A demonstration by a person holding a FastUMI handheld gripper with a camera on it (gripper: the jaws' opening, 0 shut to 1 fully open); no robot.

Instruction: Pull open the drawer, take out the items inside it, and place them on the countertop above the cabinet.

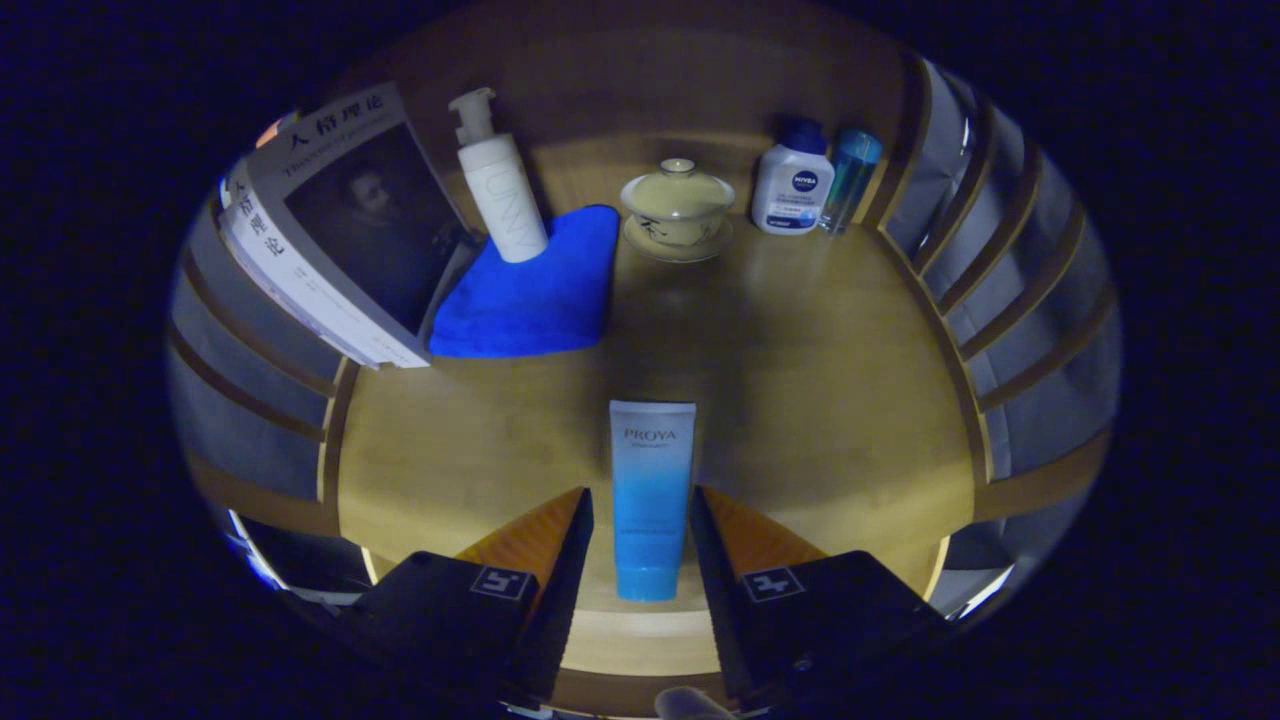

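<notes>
A white-to-blue cosmetic tube (651, 500) lies lengthwise on the wooden countertop (820, 400), its lower half between my fingers and its white end pointing away from me. My gripper (640, 495) hovers over it and stands open. A strip of wood shows between the left finger (560, 540) and the tube. The right finger (725, 540) sits right beside the tube's edge; I cannot tell whether it touches.
Beyond the tube, a book (340, 220) leans at the far left beside a white pump bottle (500, 190) standing on a blue cloth (535, 285). A lidded tea bowl (677, 205), a white bottle (793, 185) and a blue bottle (850, 178) stand at the back. Slatted walls (1010, 270) flank the counter.
</notes>
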